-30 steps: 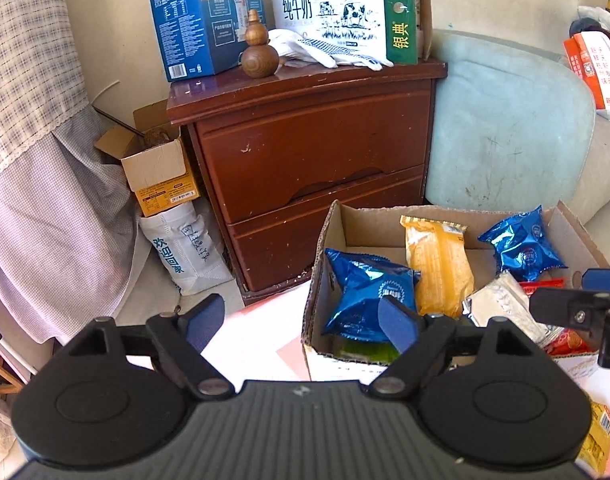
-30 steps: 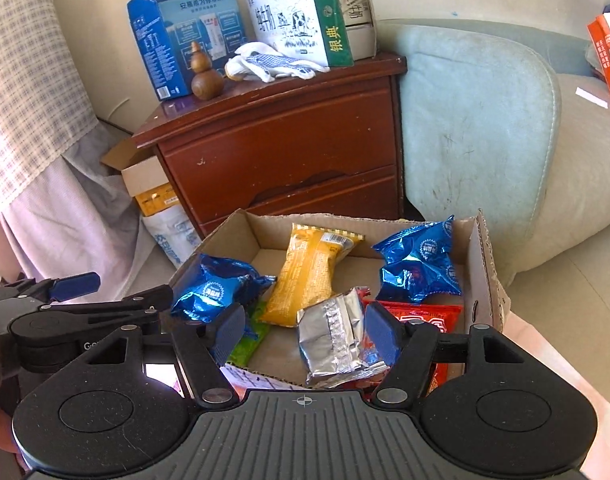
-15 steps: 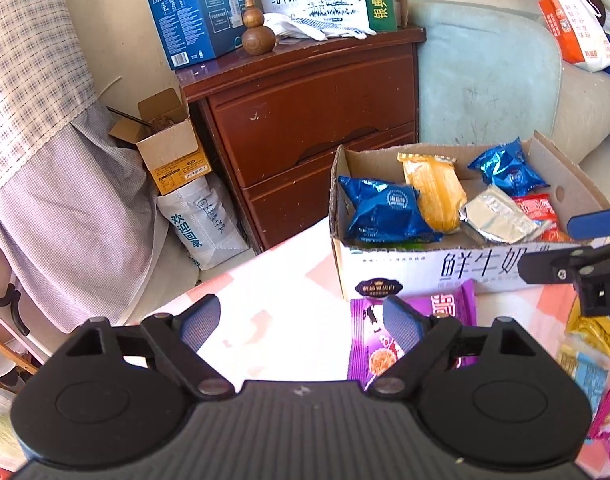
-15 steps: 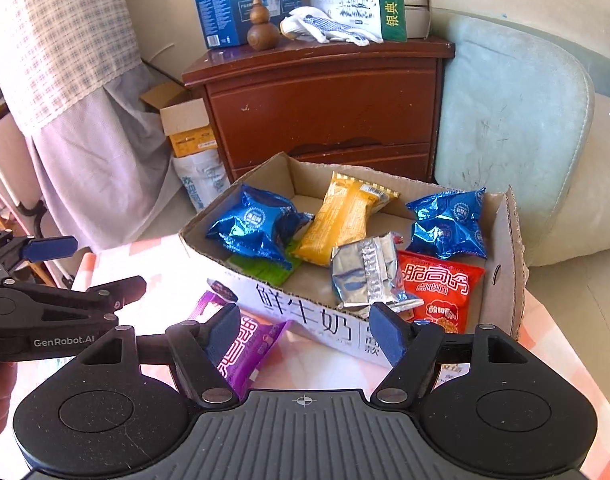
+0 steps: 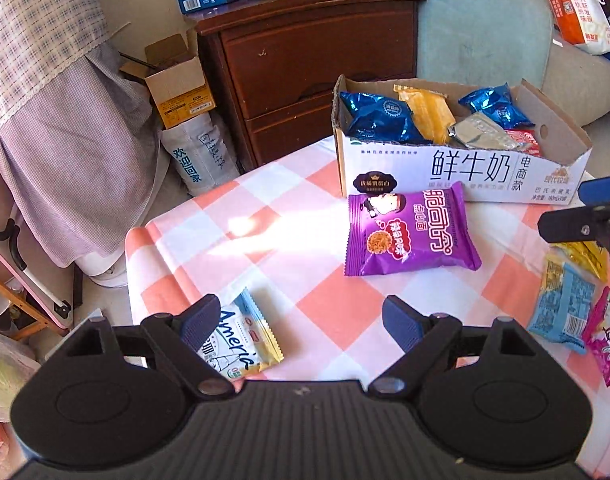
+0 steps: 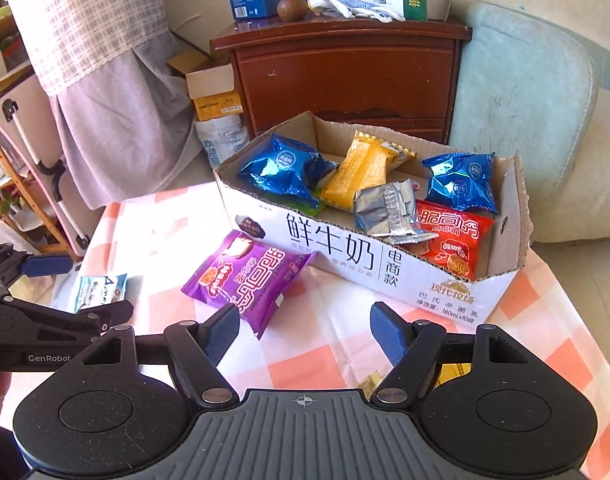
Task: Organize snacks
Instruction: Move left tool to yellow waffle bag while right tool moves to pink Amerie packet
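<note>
A cut-down milk carton box [image 5: 465, 176] [image 6: 345, 256] stands on the pink checked table and holds several snack packs: blue [image 6: 283, 170], orange [image 6: 361, 172], silver [image 6: 389, 210] and red [image 6: 453, 238]. A purple pack [image 5: 409, 230] [image 6: 249, 276] lies on the table in front of the box. A white "Ameria" pack [image 5: 237, 342] [image 6: 99, 286] lies by my left gripper's left finger. My left gripper [image 5: 301, 322] is open and empty above the table. My right gripper [image 6: 305, 330] is open and empty, just behind the purple pack.
More packs lie at the table's right: light blue [image 5: 565, 306], pink [image 5: 605, 336], yellow [image 5: 585, 254]. Beyond the table stand a brown dresser [image 5: 317, 60] with boxes on top, a teal sofa [image 6: 525, 80], and a draped cloth [image 5: 57, 128]. The table's left edge is close.
Both grippers have pulled back and up from the box, both staying open and empty. The table, the purple pack and the other loose packs have come into view.
</note>
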### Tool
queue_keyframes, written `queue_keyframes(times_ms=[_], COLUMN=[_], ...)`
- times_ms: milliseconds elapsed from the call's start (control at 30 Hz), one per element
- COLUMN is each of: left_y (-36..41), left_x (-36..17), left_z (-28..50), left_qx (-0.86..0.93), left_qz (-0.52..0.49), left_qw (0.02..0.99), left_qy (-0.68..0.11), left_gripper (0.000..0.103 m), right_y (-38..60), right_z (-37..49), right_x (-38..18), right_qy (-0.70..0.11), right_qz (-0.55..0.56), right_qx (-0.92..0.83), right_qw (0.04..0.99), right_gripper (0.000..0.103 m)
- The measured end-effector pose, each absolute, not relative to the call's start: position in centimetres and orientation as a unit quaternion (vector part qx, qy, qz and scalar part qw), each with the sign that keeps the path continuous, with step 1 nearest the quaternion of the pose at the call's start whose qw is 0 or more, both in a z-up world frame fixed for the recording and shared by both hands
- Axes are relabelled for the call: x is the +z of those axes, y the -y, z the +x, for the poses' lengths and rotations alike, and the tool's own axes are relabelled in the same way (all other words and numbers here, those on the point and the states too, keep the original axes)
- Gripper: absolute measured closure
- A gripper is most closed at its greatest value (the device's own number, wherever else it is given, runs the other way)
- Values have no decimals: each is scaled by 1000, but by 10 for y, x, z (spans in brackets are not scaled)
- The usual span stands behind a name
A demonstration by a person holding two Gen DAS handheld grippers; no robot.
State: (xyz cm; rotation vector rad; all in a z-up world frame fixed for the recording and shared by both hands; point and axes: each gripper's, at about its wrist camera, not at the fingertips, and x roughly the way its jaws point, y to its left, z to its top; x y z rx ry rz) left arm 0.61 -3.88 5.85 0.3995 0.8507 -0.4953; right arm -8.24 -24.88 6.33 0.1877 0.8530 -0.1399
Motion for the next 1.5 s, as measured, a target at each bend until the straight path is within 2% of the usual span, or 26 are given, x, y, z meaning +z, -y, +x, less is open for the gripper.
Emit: queue_keyframes(times_ms=[633, 900, 1000, 1100, 1133, 1233, 1400, 1500], left_y=[13, 20, 21, 24, 25, 29, 34, 31], left_x=[12, 2, 1, 2, 2, 4, 9, 13], left_z=[-15, -23, -26, -31, -34, -44, -58, -57], left_qx=[-178, -181, -191, -206, -210, -230, -279, -274], left_qz=[186, 203, 207, 208, 211, 218, 205, 195], left_qw=[838, 836, 838, 837, 837, 833, 819, 826], left_qy=[-481, -476, -467, -461, -459, -453, -457, -453], left_gripper=[15, 15, 19, 24, 27, 30, 30, 26], right_y=[272, 263, 259, 251, 249, 241, 225, 223], right_z=[-149, -156, -157, -157, -157, -157, -155, -156], right_x=[24, 10, 2, -2, -3, -7, -5, -4], right_qy=[-482, -511, -522, -527, -527, -532, -525, -520], right_qz=[168, 151, 142, 126, 126, 134, 136, 143], right_qx=[-154, -165, -168, -159, -155, -130, -85, -82], right_qw=[846, 830, 824, 825, 826, 826, 836, 838], right_gripper=[24, 24, 24, 30, 39, 52, 53, 45])
